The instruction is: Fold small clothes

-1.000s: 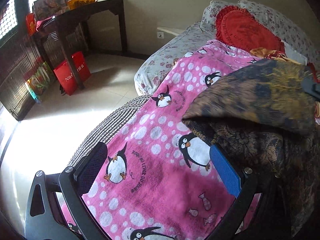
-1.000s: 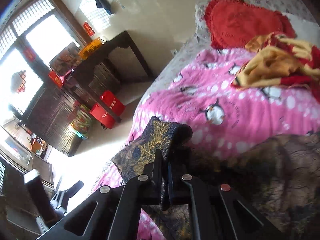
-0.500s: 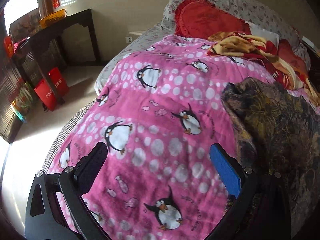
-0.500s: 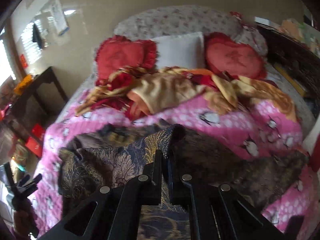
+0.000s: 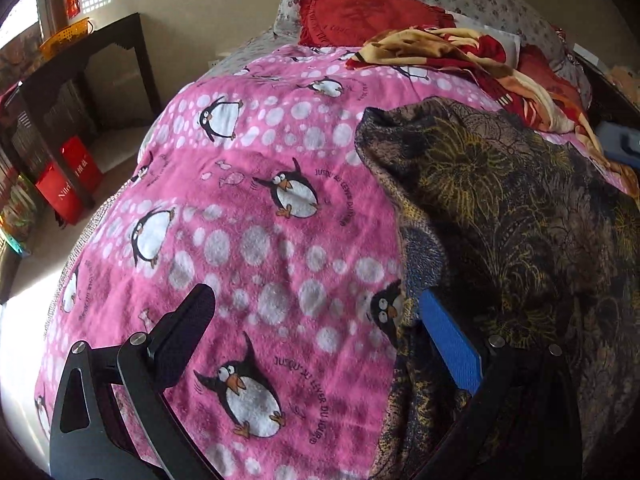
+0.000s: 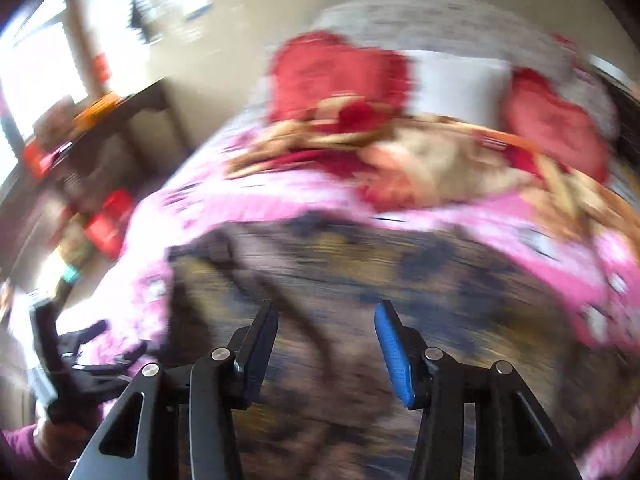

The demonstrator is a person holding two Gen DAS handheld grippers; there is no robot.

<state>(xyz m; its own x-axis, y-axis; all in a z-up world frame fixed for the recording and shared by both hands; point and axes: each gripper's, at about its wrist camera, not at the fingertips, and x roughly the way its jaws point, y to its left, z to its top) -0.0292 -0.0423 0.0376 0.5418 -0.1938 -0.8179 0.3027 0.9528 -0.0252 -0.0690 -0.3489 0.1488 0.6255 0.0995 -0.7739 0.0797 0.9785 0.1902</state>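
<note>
Your left gripper [image 5: 312, 328] has its jaws spread wide at the edge of the dark patterned garment [image 5: 520, 216], which lies on the pink blanket [image 5: 248, 208]. Your right gripper [image 6: 326, 344] hovers over it with jaws spread, holding nothing, probably so you can choose a new corner.

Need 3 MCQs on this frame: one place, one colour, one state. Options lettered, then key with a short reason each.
1. Where does the dark floral garment lie on the pink penguin blanket, seen from the left wrist?
A. on its right part
B. on its left edge
C. on the floor

2. What colour is the heart-shaped cushion at the head of the bed?
A. green
B. red
C. white

3. What state is the right gripper in?
A. shut on the garment
B. shut on nothing
C. open

Key: 1 A, the garment fills the right side of that view. 2 B, it is red with a frill. 3 C, its fingers stand apart above the cloth.
</note>
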